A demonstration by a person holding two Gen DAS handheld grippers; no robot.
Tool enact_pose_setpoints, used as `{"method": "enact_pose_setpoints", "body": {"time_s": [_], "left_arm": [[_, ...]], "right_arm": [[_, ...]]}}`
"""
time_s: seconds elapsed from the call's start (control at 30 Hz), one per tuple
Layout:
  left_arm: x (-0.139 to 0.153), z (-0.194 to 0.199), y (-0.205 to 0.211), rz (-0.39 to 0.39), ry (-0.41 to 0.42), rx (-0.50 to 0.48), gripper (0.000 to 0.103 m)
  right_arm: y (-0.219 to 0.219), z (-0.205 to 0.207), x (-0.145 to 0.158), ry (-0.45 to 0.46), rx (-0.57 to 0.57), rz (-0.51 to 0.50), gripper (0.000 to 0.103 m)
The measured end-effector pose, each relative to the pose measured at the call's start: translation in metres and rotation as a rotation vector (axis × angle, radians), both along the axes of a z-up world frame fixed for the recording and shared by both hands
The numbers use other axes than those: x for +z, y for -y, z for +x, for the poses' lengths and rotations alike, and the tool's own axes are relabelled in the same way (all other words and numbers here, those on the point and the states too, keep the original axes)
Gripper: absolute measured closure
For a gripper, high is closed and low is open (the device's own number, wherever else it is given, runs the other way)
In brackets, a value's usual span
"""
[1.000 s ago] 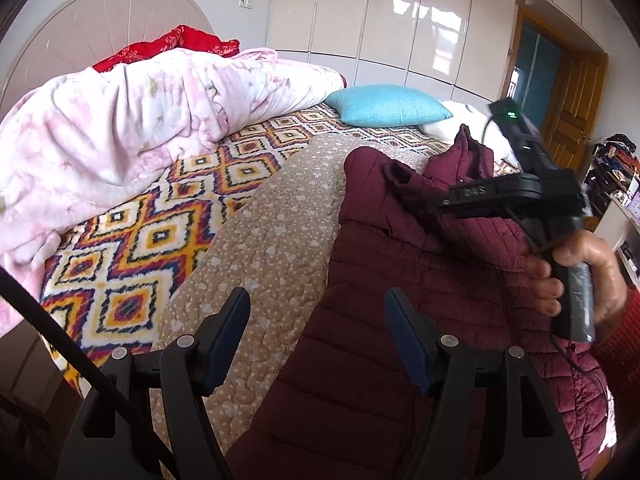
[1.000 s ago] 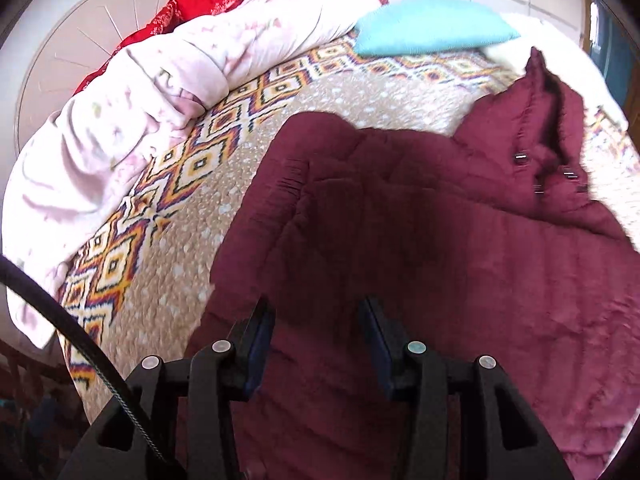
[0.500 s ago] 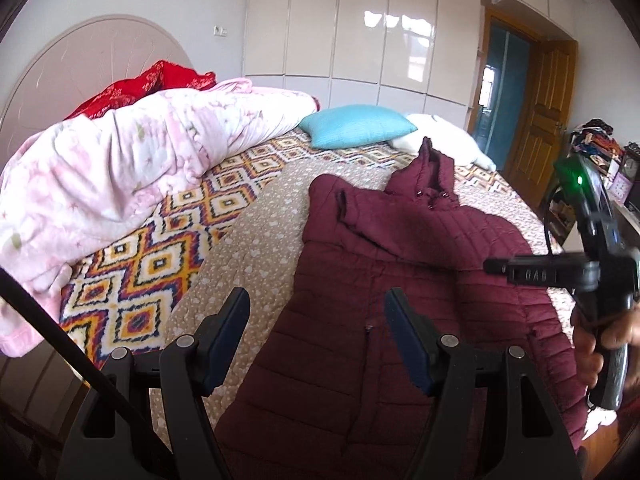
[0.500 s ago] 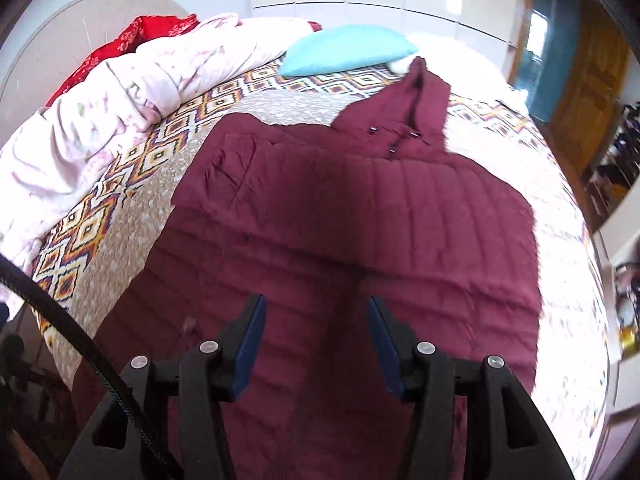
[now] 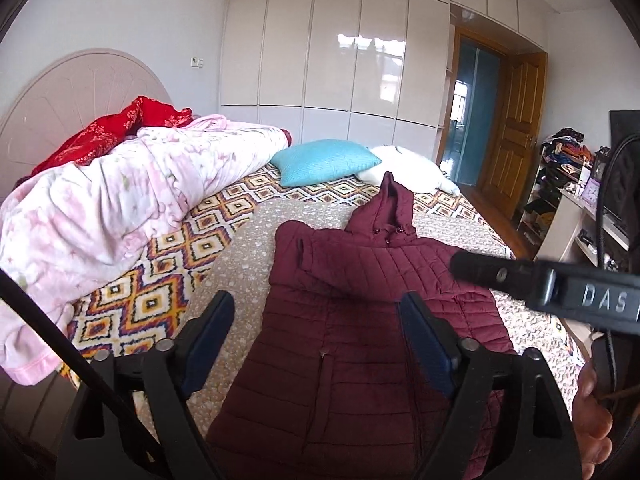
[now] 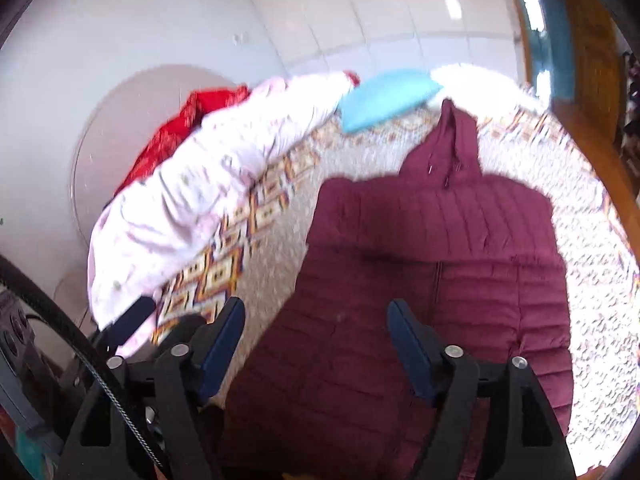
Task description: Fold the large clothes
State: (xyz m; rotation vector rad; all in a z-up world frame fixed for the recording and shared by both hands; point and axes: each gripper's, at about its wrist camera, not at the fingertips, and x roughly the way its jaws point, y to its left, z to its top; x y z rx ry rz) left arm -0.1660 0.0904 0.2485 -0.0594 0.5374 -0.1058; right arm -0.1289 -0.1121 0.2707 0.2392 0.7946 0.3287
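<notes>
A maroon quilted hooded jacket point(image 5: 352, 320) lies flat on the bed, hood toward the pillows, with a sleeve folded across its chest. It also shows in the right wrist view point(image 6: 424, 280). My left gripper point(image 5: 320, 332) is open and empty, held above the jacket's lower part. My right gripper point(image 6: 316, 344) is open and empty, also above the lower jacket. The right gripper's body point(image 5: 560, 288) shows in the left wrist view at the right, above the jacket's right side.
The bed has a beige quilted cover point(image 5: 240, 264) over a diamond-patterned sheet point(image 5: 160, 292). A pink duvet point(image 5: 100, 208) and red cloth point(image 5: 120, 128) are heaped at the left. A blue pillow point(image 5: 324, 160) and white pillow point(image 5: 408, 168) lie beyond the hood. Cluttered shelves point(image 5: 560, 168) stand right.
Both grippers have pulled back and up from the jacket. The right gripper has let go of the fabric and opened wider. The jacket now lies flat with its hood laid out.
</notes>
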Motion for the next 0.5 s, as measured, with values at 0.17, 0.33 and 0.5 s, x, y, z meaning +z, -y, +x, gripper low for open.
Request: {"method": "enact_pose_setpoints", "body": {"time_s": [0.17,0.33,0.5], "left_arm": [[-0.026,-0.001,-0.008,0.023,-0.052,0.020,0.018],[-0.064,0.008,-0.007,0.028,-0.129,0.028,0.018],[-0.089,0.016,0.004,0.065,-0.167,0.014,0.018]], "right_arm": [[0.014,-0.011,-0.013,0.079,-0.185,-0.055,0.019],[0.036,-0.007,-0.074,-0.052,-0.268,-0.105,0.019],[0.059,-0.013,-0.115,-0.115,-0.326,-0.179,0.020]]}}
